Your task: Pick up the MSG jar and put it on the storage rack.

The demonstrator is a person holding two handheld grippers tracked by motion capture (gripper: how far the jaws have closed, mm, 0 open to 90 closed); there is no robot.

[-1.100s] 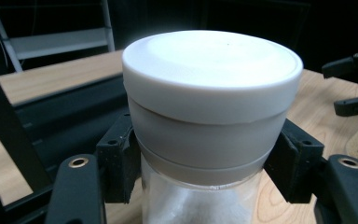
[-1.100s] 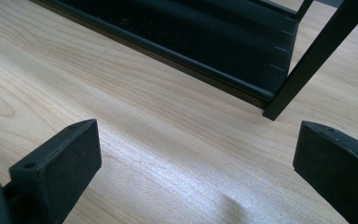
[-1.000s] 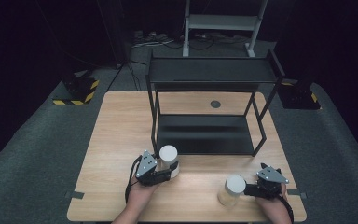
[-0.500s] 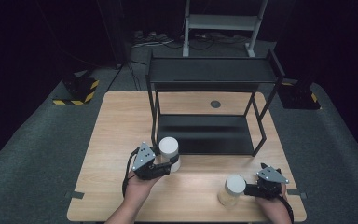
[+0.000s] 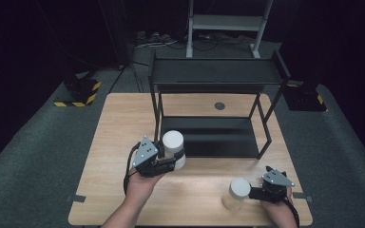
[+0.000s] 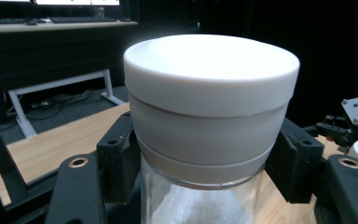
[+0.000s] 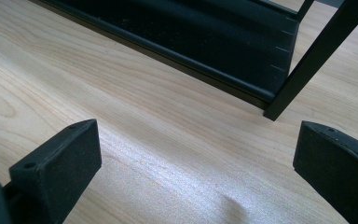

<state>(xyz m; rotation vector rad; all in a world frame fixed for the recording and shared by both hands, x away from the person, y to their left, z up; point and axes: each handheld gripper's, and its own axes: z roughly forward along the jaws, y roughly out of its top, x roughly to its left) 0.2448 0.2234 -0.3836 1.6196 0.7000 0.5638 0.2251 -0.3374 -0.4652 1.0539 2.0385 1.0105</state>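
Left claw point(image 5: 171, 162): clamped on a jar point(image 5: 173, 142), pads point(image 6: 116, 154) pressed to both sides just under the white lid. Holds it upright at the front left corner of the rack point(image 5: 209, 137), over the table point(image 5: 109, 142). Right claw point(image 5: 254, 193): jaws wide apart, nothing between them but bare wood in the right gripper view point(image 7: 196, 163). Sits low at the near right of the table, just beside a second jar point(image 5: 237, 192), not around it.

Judged from the layout: looks like shelving the jars on the rack. Not far along. First jar gripped and close to the rack, not yet set on either shelf. Second jar on the table, ungripped, well apart from the first. Both shelves bare so far. Left to do, probably: place the held jar, let go, then grasp and carry over the other.

Hard to make out:
- Base of the held jar cut off at the bottom of the left gripper view point(image 6: 209, 93), so cannot tell whether raised off the table or resting on it.
- Contents unclear: pale stuff behind the glass, no more.
- Space under the top shelf dark from above; back of the lower shelf hard to read.
- Sliver of glass at the left edge of the right gripper view, likely the second jar, too little to be sure.
- Small dark disc point(image 5: 219, 106) on the table behind the rack, unidentifiable.
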